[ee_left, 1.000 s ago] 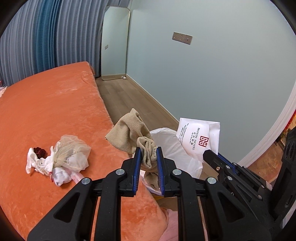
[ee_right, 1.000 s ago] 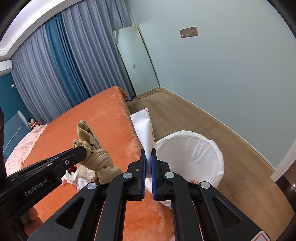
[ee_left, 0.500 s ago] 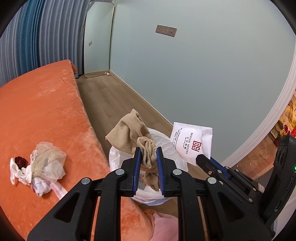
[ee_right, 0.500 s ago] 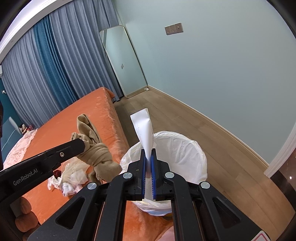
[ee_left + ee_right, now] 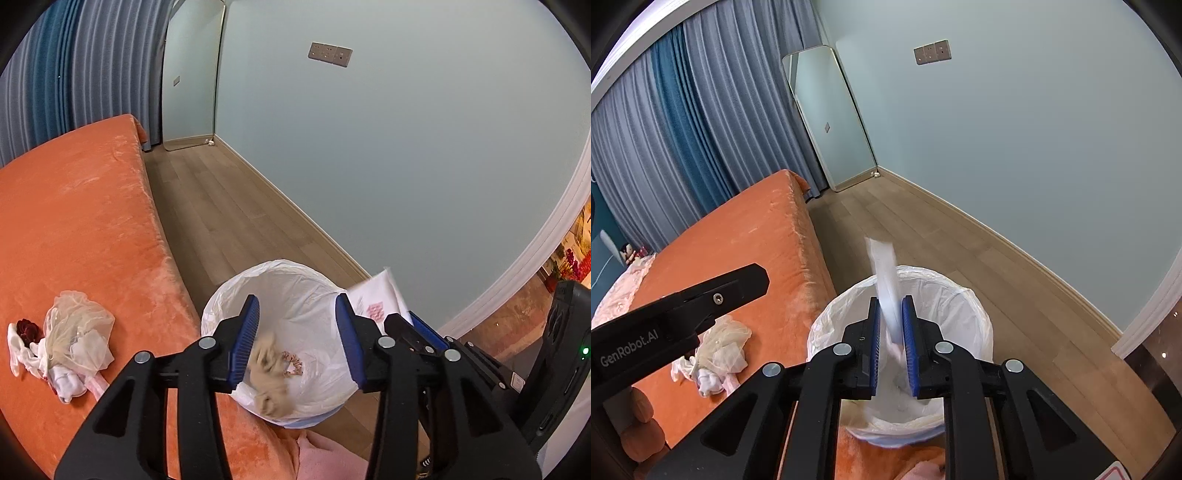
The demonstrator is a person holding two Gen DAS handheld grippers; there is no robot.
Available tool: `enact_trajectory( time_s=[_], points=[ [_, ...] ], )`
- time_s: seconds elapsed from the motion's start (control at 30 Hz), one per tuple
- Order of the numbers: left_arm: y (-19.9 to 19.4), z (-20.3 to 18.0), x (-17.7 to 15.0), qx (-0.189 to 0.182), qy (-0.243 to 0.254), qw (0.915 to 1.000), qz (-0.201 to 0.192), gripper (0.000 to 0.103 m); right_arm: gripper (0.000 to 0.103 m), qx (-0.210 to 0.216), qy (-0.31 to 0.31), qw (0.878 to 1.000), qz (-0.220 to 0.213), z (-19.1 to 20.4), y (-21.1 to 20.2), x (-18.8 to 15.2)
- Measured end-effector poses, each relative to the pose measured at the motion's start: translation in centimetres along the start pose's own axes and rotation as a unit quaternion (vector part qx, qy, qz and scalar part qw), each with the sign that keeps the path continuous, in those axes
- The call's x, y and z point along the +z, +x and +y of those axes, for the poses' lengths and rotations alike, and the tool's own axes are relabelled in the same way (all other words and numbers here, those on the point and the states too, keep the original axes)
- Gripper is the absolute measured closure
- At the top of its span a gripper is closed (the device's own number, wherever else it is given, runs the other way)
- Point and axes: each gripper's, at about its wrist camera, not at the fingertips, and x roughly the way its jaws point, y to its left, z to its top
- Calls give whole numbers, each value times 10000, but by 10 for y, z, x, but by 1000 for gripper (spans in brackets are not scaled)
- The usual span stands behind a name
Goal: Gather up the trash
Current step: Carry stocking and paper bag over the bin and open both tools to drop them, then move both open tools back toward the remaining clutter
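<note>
Between left fingers (image 5: 246,336), cloth (image 5: 269,373) over bin (image 5: 295,273)

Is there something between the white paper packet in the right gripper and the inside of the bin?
Nothing visible. The white paper packet is between the opening jaws of the right gripper, directly over the white-lined round bin; its mouth is open.

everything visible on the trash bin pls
The trash bin is round, lined with a thin, crinkled white plastic bag folded over its rim; a pale blue wall edge shows low at the front. It stands upright and open on the wood floor against the orange bed. Inside, a blurred tan cloth and small pinkish scraps. The left gripper, jaws opening, is above it; the right gripper is opening around a white paper packet.
</note>
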Motion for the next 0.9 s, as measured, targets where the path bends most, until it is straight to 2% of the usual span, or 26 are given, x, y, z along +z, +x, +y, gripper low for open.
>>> enact_trajectory(
  time_s=[0.17,0.4,0.9],
  points=[
    [-5,6,-1,50,-60,10000,-21,60,86,25,4,10000,17,4,-4,-2],
    [-20,21,-10,187,-186,9996,-67,59,76,77,-2,10000,43,11,-13,-9],
    [-62,68,-29,503,-530,9970,-255,58,75,356,-381,9985,192,61,-22,-26]
  ],
)
